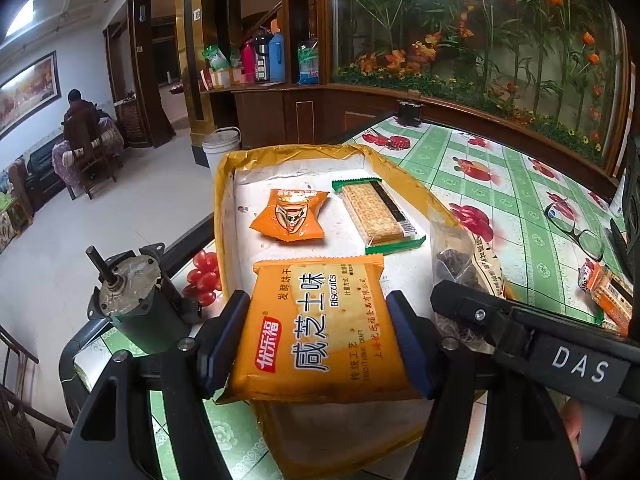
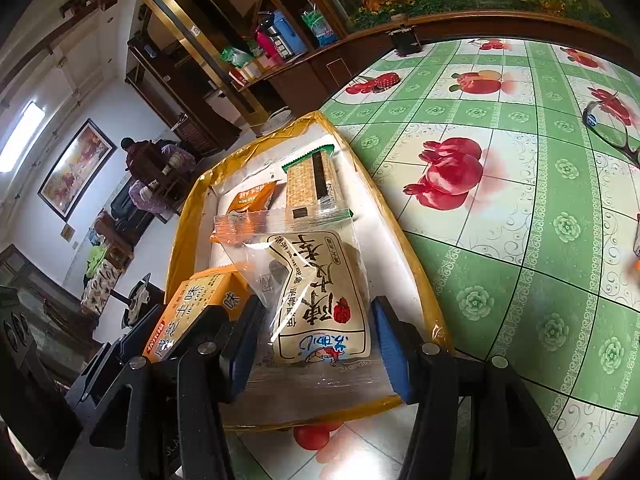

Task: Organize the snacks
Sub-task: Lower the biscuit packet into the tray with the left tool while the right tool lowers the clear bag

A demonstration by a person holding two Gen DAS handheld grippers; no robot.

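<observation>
Biscuits (image 1: pixel 320 328) sit between the left gripper (image 1: pixel 318 344) pads, both blue fingers (image 1: pixel 222 344) pressed to the pack's long edges, so it is gripped, tilted nose-down over the near end of the tray (image 1: pixel 224 200)

Ahead of the left fingertips, on the tray's white floor: orange packet (image 1: pixel 290 216) to the left, cracker pack (image 1: pixel 374 212) with green ends to the right, the two just apart

Right of the left fingers: clear bag (image 1: pixel 460 256) of dark pieces, held over the tray's right rim; black body of the other tool crosses in front of it

Left of the left fingers, off the tray: grey motor (image 1: pixel 132 304) standing on the tablecloth (image 1: pixel 500 184)

Right gripper (image 2: pixel 316 340): clear bag (image 2: pixel 320 292) with its cream label lies between the blue fingers (image 2: pixel 390 352); the film touches both pads and bunches at the left one, so it is clamped

Bag hangs over the near right part of the tray (image 2: pixel 188 224) as seen from the right wrist

Beyond the right fingertips: orange packet (image 2: pixel 250 200) and cracker pack (image 2: pixel 314 184) side by side on the tray floor

Left of the right fingers: biscuits (image 2: pixel 200 308) in the left gripper (image 2: pixel 176 344), close beside the bag

Far right of both tools: glasses (image 1: pixel 576 228) on the cloth, well apart from the tray; another orange pack (image 1: pixel 608 292) near the table's right edge
</observation>
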